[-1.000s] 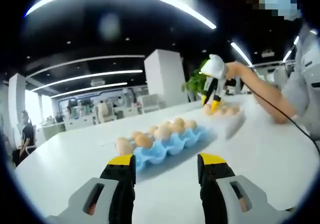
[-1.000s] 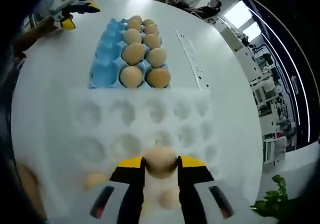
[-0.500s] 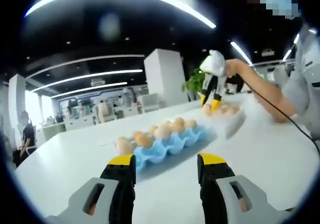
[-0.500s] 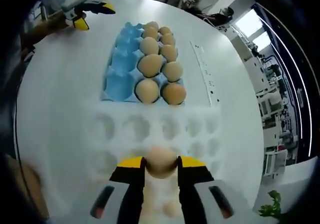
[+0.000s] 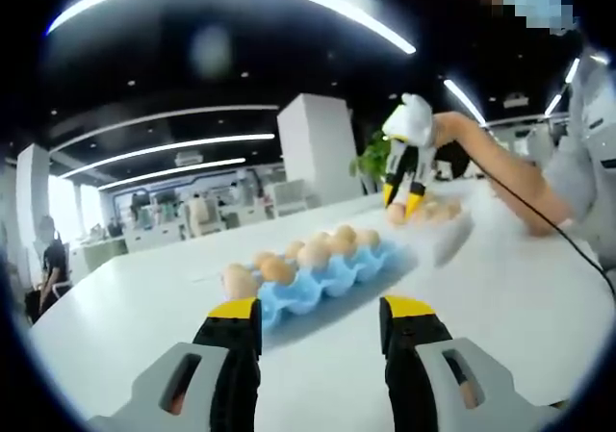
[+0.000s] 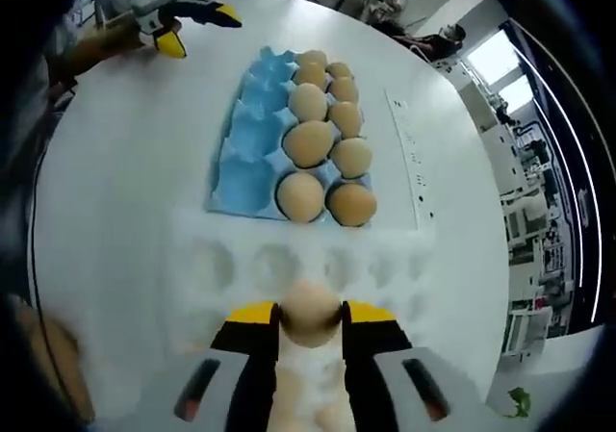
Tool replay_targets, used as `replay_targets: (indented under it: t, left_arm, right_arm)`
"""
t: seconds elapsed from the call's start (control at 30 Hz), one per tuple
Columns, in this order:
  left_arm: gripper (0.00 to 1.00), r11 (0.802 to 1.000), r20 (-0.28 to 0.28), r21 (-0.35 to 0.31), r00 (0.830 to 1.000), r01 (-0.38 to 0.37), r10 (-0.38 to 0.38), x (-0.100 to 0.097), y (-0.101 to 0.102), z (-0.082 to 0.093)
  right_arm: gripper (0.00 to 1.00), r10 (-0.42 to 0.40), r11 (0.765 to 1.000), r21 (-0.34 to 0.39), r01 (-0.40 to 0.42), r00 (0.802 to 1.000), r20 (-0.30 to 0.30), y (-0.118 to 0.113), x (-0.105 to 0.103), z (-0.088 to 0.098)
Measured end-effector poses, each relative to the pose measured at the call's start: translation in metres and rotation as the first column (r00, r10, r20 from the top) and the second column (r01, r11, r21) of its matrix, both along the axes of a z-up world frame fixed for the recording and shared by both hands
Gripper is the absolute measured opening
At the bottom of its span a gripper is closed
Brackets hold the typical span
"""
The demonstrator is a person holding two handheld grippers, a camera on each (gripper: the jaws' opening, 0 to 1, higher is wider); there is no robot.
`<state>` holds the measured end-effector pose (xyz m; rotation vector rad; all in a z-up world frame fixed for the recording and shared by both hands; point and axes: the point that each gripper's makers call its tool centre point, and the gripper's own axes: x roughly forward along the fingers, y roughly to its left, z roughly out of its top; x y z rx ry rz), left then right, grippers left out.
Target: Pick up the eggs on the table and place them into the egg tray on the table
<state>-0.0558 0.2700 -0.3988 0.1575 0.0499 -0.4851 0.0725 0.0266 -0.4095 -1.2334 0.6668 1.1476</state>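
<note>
Your right claw (image 6: 310,324) was clamped on an egg (image 6: 310,312), the yellow tips pinching it at its sides, and it hung above a white tray (image 6: 289,264) of hollows that lay blurred just beneath. Beyond the white tray and close against its far edge sat the blue egg tray (image 6: 245,167), its right-hand rows filled with eggs and the left-hand column of cups bare. Judging by that, the step in hand was the carry to one of those bare blue cups, and you would have done well to keep the squeeze just firm enough to hold without cracking the shell, to bring the egg over the nearest bare cup, to lower it straight until the cup bore it, and only then to let the tips part. The filled cups sat right beside the bare ones, so a sideways drift could have knocked a seated egg. Your left claw (image 5: 320,318) stood with its tips apart and nothing between them, low over the white worktop (image 5: 500,297), looking toward the blue tray's long side; it held well clear of the trays, which was a sound place to wait. In the left gripper view your right claw (image 5: 397,199) showed beyond the blue tray, pointing down with the egg (image 5: 396,213) at its tips.
</note>
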Motion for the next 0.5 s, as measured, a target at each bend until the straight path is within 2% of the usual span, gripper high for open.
replay_targets:
  t: [0.5]
  left_arm:
    - [0.49,1.000,0.003,0.006,1.000,-0.001,0.001,-0.001,0.000,0.000]
  right_arm:
    - [0.27,0.103,0.995,0.013,-0.102,0.994,-0.030,0.023,-0.022,-0.001]
